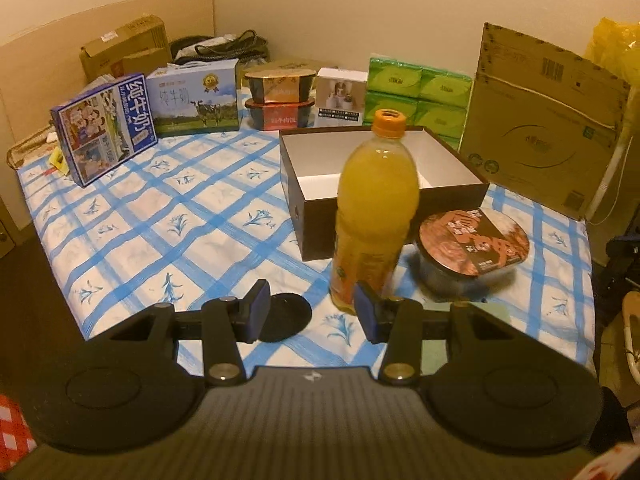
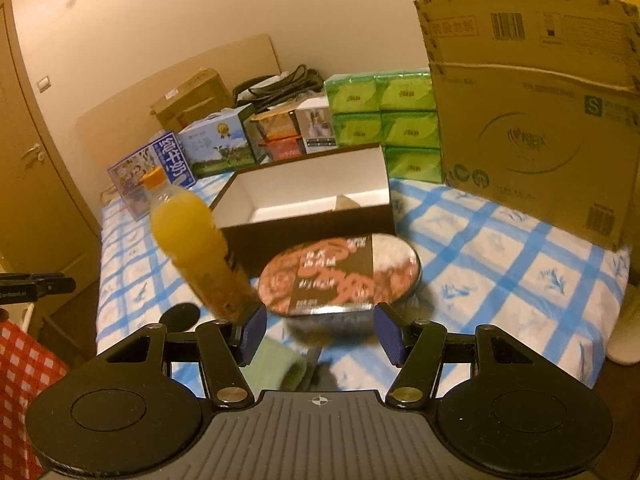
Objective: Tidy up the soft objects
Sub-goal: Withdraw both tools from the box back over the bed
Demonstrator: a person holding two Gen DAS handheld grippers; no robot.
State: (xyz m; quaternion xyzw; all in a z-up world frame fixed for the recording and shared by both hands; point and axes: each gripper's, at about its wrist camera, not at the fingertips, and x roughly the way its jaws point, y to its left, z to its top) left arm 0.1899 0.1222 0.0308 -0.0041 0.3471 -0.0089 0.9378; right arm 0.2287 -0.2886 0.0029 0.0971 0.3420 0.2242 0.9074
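An open dark box with a white inside [image 1: 376,160] stands on the blue-checked cloth; it also shows in the right wrist view [image 2: 312,196]. Green soft tissue packs [image 1: 416,96] are stacked behind it, also in the right wrist view [image 2: 384,120]. A pale green cloth-like thing [image 2: 276,364] lies just under my right gripper [image 2: 320,332], which is open over the table's front edge, close to the noodle bowl [image 2: 340,276]. My left gripper [image 1: 312,312] is open and empty, just before the orange juice bottle [image 1: 376,208].
The juice bottle [image 2: 192,240] and the noodle bowl [image 1: 472,248] stand in front of the box. A flat black disc [image 1: 284,316] lies near the left gripper. Milk cartons [image 1: 104,128], food tubs [image 1: 280,96] and a big cardboard carton [image 1: 540,128] line the back.
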